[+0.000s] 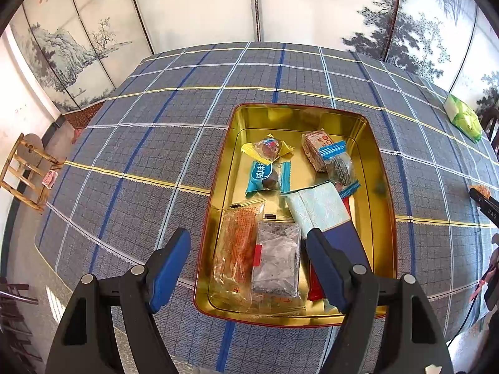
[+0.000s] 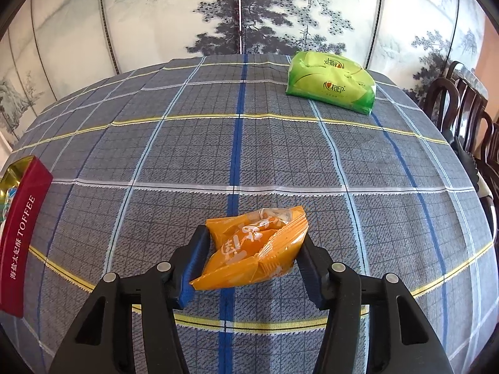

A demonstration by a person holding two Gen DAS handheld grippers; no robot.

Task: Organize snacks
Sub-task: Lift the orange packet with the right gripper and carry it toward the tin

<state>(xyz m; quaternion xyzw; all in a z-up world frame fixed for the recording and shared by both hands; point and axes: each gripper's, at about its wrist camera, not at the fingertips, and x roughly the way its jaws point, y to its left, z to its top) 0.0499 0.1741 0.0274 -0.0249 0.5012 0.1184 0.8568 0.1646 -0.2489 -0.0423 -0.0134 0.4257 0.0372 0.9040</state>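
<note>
The right gripper [image 2: 249, 249] has its fingers [image 2: 190, 268] clamped on an orange snack packet [image 2: 252, 249], which sits between the two fingers above the plaid tabletop [image 2: 187, 155]. A green tissue pack [image 2: 330, 85] lies well beyond the fingertips, to their right. The red wall of the gold tin [image 2: 21, 224] stands far to the left of the fingers.

The left gripper [image 1: 249, 268] holds its fingers [image 1: 170, 268] spread apart, empty, above the near end of the tin [image 1: 380, 162]. Between the fingers lie a clear orange-printed packet [image 1: 237, 249] and a clear dark-filled packet [image 1: 276, 261]. A pale blue packet [image 1: 321, 208] lies just ahead of the right finger. Beyond the fingertips, further packets fill the far end.
</note>
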